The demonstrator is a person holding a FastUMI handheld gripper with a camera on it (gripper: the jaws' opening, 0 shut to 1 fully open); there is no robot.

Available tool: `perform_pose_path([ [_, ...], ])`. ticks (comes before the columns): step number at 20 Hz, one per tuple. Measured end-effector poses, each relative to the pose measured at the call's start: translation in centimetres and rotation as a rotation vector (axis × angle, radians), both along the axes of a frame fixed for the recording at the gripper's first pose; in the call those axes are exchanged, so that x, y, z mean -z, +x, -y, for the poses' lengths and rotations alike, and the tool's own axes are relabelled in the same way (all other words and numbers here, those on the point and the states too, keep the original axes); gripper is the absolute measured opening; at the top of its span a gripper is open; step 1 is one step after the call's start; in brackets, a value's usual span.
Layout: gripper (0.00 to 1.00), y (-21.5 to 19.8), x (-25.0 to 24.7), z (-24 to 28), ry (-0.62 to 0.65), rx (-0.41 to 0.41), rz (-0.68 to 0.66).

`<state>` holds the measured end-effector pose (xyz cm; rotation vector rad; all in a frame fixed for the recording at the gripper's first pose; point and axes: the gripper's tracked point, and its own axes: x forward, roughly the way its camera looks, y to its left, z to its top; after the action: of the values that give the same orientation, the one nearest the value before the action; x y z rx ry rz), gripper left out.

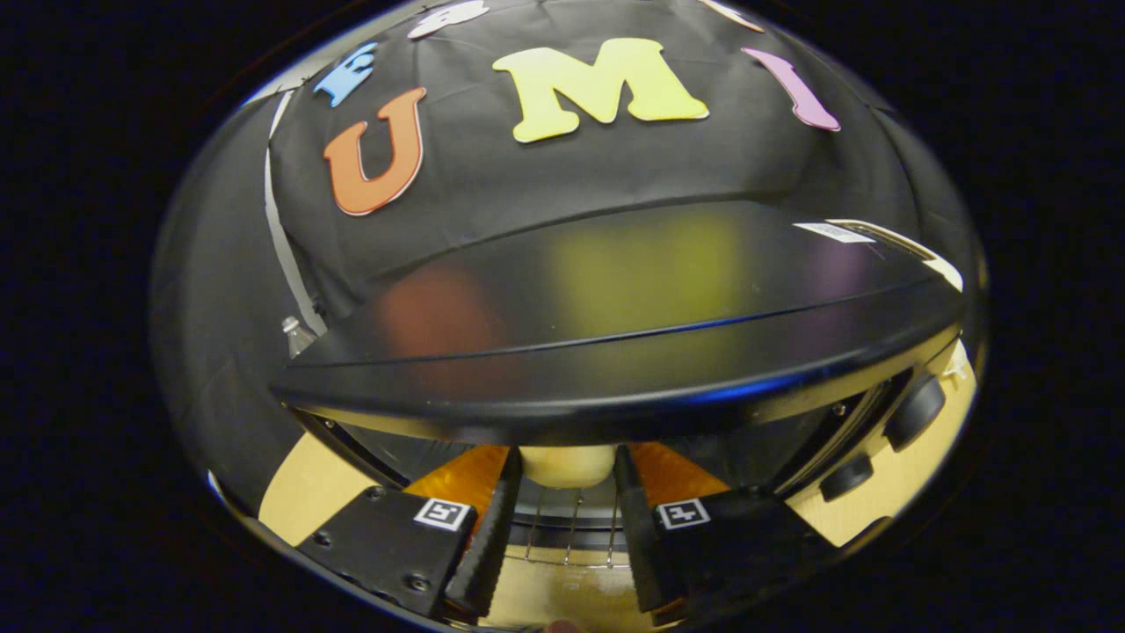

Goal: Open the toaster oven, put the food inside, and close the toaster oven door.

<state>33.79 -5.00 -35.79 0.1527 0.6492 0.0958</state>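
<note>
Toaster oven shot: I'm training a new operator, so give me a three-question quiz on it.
1. True or false: the pale food sits between the gripper fingers.
2. The toaster oven knobs lie toward which finger: A left, B right?
3. Fill in: below the food, a wire ____ shows.

Key: 1 true; 2 B; 3 rack.

Small clear bottle top [293, 333] beside the booth's black cloth wall [562, 176].
</note>
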Motion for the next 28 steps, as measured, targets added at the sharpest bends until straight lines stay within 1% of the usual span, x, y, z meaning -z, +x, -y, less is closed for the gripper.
perform_pose_path([
  [1, 0.68, -0.1, 0.1, -0.1, -0.006, -0.002, -0.002],
  [4, 0.84, -1.1, -0.5, -0.5, 0.0, -0.002, -0.009],
  [7, 0.84, -2.5, -2.4, -0.7, -0.002, -0.015, 0.025],
  [11, 1.0, -7.1, -4.2, -0.7, -0.014, -0.031, 0.039],
  [14, 1.0, -11.5, -6.2, -0.9, -0.004, -0.043, 0.055],
  [16, 1.0, -14.5, -8.3, -0.9, 0.007, -0.038, 0.095],
  [19, 1.0, -18.7, -10.9, 0.1, -0.041, 0.011, 0.152],
  [21, 1.0, -20.7, -11.6, -0.7, -0.053, -0.004, 0.182],
  [24, 1.0, -23.3, -10.5, -1.2, -0.082, -0.028, 0.176],
  [28, 1.0, -24.9, -6.8, -1.0, -0.083, -0.031, 0.113],
])
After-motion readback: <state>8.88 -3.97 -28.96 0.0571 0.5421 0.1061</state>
